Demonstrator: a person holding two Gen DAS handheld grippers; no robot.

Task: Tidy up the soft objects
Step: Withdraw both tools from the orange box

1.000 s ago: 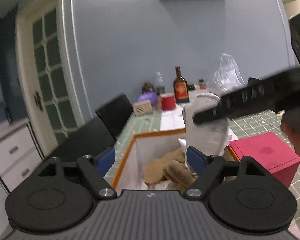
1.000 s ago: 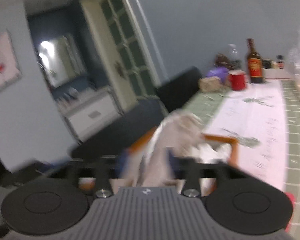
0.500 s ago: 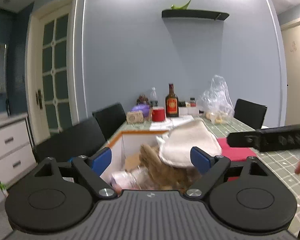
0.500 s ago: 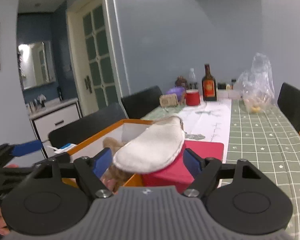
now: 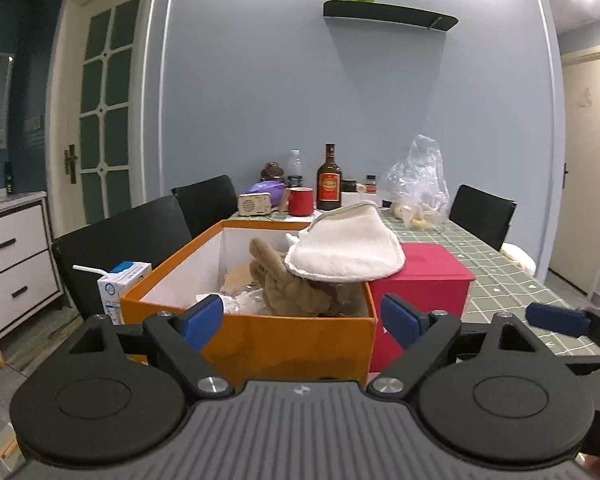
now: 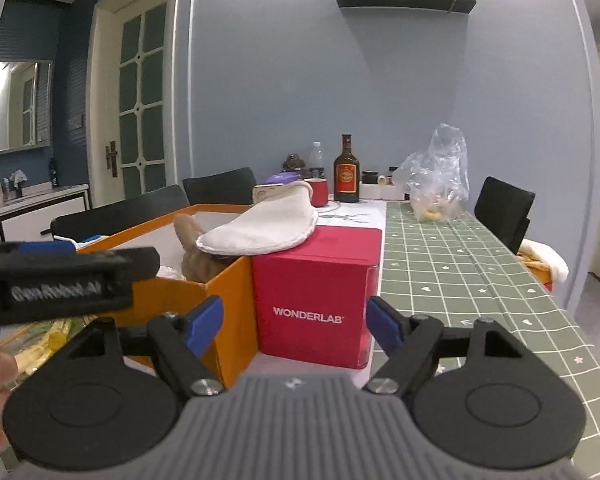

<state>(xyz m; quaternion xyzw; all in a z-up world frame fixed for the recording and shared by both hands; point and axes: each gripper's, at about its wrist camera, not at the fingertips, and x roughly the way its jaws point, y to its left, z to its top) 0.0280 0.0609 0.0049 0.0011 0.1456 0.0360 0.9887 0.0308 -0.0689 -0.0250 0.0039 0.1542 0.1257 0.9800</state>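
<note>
Both grippers level, agape (empty) — right gripper (image 6: 294,322), left gripper (image 5: 302,322)

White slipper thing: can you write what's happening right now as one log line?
white slipper: lies across orange box rim and red box top | brown plush: inside orange box | left gripper: open | right gripper: open, holding nothing

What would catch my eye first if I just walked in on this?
Probably the white slipper, lying half across the open orange box and half on the red box beside it. A brown plush toy fills the orange box beneath it, and a dark bottle stands at the table's far end.
</note>
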